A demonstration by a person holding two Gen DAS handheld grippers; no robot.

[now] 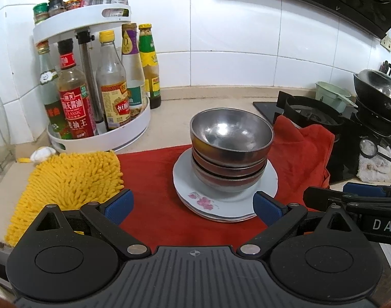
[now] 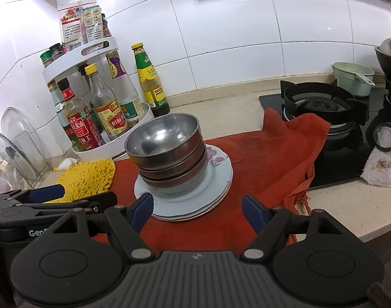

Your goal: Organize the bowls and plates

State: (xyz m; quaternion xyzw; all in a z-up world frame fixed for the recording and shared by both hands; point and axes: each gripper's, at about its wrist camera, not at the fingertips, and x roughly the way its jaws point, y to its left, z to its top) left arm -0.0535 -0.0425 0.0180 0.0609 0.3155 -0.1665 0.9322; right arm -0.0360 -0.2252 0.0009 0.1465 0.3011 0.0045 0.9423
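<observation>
Three nested steel bowls (image 1: 230, 151) (image 2: 167, 151) stand on a stack of white flowered plates (image 1: 210, 205) (image 2: 218, 179), on a red cloth (image 1: 154, 177) (image 2: 259, 169). My left gripper (image 1: 192, 206) is open and empty, just in front of the plates, apart from them. My right gripper (image 2: 198, 211) is open and empty, also in front of the plates; its left fingertip (image 2: 144, 209) is close to the plate rim. Each gripper shows at the edge of the other's view, the right one (image 1: 354, 197) and the left one (image 2: 46, 195).
A white two-tier rack of sauce bottles (image 1: 92, 102) (image 2: 100, 113) stands at the back left. A yellow chenille mitt (image 1: 64, 179) (image 2: 90, 177) lies left of the plates. A gas stove (image 1: 323, 120) (image 2: 321, 107) with a wok (image 1: 377, 89) is at the right. Glass lids (image 2: 13, 143) stand far left.
</observation>
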